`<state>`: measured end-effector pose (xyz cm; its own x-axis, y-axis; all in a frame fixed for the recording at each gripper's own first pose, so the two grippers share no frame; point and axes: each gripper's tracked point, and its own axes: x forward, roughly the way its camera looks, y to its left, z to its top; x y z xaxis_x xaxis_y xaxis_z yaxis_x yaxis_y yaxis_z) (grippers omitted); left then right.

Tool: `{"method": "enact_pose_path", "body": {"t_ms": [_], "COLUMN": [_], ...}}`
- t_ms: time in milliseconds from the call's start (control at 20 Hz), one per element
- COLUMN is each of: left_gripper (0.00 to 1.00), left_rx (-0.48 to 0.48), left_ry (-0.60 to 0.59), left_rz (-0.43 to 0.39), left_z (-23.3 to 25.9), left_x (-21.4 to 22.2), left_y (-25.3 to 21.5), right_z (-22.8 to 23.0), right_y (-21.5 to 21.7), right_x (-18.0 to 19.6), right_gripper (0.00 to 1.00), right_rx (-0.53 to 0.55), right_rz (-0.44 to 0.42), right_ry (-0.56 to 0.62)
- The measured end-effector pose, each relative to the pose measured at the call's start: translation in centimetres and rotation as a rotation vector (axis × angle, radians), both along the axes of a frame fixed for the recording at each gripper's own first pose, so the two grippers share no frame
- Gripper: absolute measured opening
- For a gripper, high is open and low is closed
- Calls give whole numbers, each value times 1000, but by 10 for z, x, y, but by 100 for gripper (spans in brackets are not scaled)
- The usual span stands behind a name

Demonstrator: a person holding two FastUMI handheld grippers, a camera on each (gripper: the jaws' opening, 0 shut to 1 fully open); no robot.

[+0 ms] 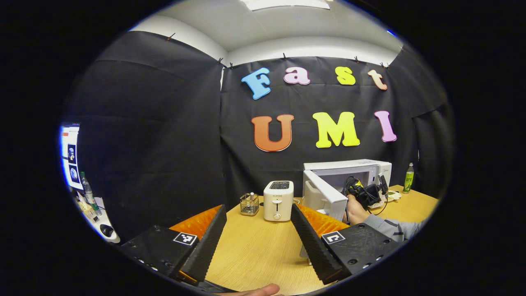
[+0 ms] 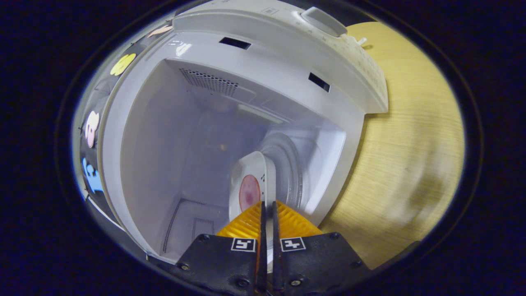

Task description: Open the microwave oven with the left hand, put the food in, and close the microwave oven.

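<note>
I judge I am in the middle step: the microwave oven [image 2: 246,102] stands open and my right tool [image 2: 267,213] is carrying the food into it. That tool's fingers are drawn together on the rim of a white plate [image 2: 252,172], clamped edge-on, so the plate runs straight ahead of the tips into the cavity. On the plate lies a flat, round, pinkish slice [image 2: 249,192], smooth and dull like a cut of meat, though I cannot say exactly what it is. Just beyond the plate sits the ribbed glass turntable [image 2: 289,164], and the plate appears to hover beside it, not yet set down.

The cavity walls are glossy white enamel with a perforated vent patch near the roof. In the left gripper view my left tool [image 1: 257,234] is held back over the pale wood-grain bench [image 1: 254,246], fingers wide apart and holding nothing. Well ahead of it the door [image 1: 324,195] hangs swung outward, with a boxy white toaster [image 1: 278,200] and a small wire rack [image 1: 249,204] to the left of it.

Next I would need to lower the plate flat onto the turntable, release, withdraw clear, then push the door shut.
</note>
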<state>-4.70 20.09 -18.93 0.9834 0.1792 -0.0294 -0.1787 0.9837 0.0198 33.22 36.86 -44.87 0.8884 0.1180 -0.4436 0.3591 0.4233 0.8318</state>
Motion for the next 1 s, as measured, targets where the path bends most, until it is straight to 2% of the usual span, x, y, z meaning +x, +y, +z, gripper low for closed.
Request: {"method": "enact_pose_path", "body": {"t_ms": [100, 200, 250, 300, 400, 450, 500, 550, 650, 750, 800, 850, 900, 950, 1000], "left_gripper": [94, 94, 94, 94, 94, 94, 94, 94, 94, 94, 94, 94, 94, 94, 94], "left_rx": [14, 21, 19, 14, -4, -16, -26, -31, -35, -39, -36, -30, -22, -14, -4], "left_ry": [7, 14, 17, 25, 37, 39, 38, 33, 33, 43, 44, 46, 46, 47, 45], "left_rz": [15, 22, 18, 10, 9, 8, 9, 11, 21, 18, 13, 6, -6, -14, -5], "left_z": [-6, -11, -15, -18, -24, -24, -24, -24, -27, -30, -32, -32, -32, -34, -34], "left_x": [-1, -2, -3, -4, -4, -4, -5, -7, -9, -10, -11, -11, -10, -8, -8], "left_y": [1, 0, -2, -4, -3, -4, -3, -2, 2, 3, 3, 2, 0, 1, 4], "right_z": [2, 5, 6, 6, 9, 15, 22, 34, 50, 64, 70, 77, 86, 95, 102], "right_y": [-2, 0, 4, 5, 9, 11, 11, 6, -5, -16, -23, -30, -41, -48, -56], "right_x": [1, 2, -3, -8, -16, -21, -26, -32, -39, -49, -54, -58, -63, -67, -72], "right_gripper": [13, 15, 2, 21, 25, 17, 44, 49, 89, 87, 99, 87, 87, 99, 99], "right_rx": [4, -58, -67, -70, -112, -144, -179, -220, -320, -422, -475, -527, -592, -648, -714], "right_rz": [-29, 19, 35, 48, 118, 157, 179, 195, 229, 253, 269, 280, 290, 302, 330], "right_ry": [-35, -60, -61, -60, -76, -97, -131, -164, -217, -260, -281, -301, -325, -353, -364]}}
